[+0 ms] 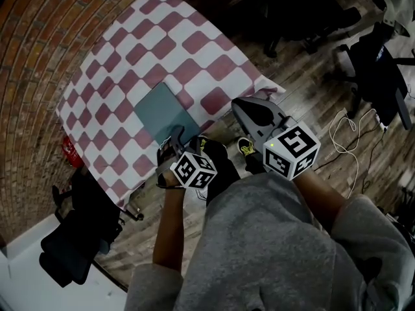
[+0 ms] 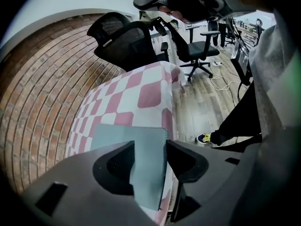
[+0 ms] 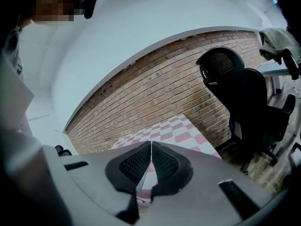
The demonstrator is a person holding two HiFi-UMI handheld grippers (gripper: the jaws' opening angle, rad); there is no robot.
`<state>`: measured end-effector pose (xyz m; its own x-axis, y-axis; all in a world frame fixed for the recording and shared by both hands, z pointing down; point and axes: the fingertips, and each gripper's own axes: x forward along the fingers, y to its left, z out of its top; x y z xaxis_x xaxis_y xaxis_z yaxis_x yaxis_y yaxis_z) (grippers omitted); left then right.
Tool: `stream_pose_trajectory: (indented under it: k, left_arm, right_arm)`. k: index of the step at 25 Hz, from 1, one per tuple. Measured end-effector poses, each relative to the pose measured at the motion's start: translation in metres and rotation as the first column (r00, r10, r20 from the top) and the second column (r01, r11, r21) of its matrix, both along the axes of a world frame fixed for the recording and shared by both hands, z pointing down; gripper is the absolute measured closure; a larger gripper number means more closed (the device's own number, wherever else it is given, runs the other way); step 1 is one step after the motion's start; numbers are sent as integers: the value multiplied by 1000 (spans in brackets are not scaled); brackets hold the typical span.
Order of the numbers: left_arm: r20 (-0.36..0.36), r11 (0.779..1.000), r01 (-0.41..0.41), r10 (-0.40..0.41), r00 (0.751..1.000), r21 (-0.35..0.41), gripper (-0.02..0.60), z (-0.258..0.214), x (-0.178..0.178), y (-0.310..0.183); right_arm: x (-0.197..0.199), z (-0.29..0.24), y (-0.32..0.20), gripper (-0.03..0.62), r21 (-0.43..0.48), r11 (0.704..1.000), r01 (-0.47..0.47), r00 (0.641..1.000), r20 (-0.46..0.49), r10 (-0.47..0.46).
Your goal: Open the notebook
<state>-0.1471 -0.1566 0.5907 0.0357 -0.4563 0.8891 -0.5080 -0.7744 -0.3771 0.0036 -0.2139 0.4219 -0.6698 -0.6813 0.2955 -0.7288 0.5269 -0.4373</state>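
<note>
- Teal-grey notebook (image 1: 165, 112) lies closed and flat on the checkered table (image 1: 162, 44) in the head view. It is close to the table's near edge, within reach of the standing person.
- Left gripper (image 1: 172, 141) hangs at the table's near edge, tipped steeply down over the notebook's near corner. It looks lined up to catch the cover.
- Right gripper (image 1: 235, 102) sits off the table's near corner, roughly level and not over the notebook. It is probably parked until the cover needs steadying.
- Yellow-trimmed shoe (image 1: 245, 148) stands on the wood floor just off the table's near edge.
- Left gripper view: jaws spread wide, with the dark pads (image 2: 115, 166) clear on both sides. A strip of the notebook cover shows in the gap below, but nothing is pinched and no contact is visible.
- Dotted binding edge (image 2: 165, 145) runs along the side where the cloth drops off the table. So the free edge is likely the one further in on the table, though I can't confirm that.
- Task looks barely started: cover still down, approach stage.
- Right gripper view: jaws pressed together, ribbed pads (image 3: 134, 164) meeting with nothing between them. The camera looks low across the table toward the brick wall (image 3: 164, 93).
- Black office chair (image 3: 244, 93) stands beyond the table's end, clear of the work.
</note>
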Motion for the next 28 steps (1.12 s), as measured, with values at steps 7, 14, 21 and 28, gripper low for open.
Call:
stream_pose_trajectory:
  k: [7,14,21,28]
  left_arm:
    - [63,999,-54,53,997,8,367,5,2,0]
    - [109,996,-76,72,991,36,506,6,13,1]
    - [153,994,-98,91,984,40,500,10,13,-1]
    - [-97,998,59,-56,994,23,546,3,13,0]
  right_arm:
    - [-3,2,0,566,-6,1000,13,1000,1,-13]
    - [-3,-1,-6,566,-4,1000,3,1000,26,-3]
    - [1,-3,-7,568,-3,1000,1,1000,31,-1]
    - [-2,-5,-2,567,2,1000,15,999,30,-15]
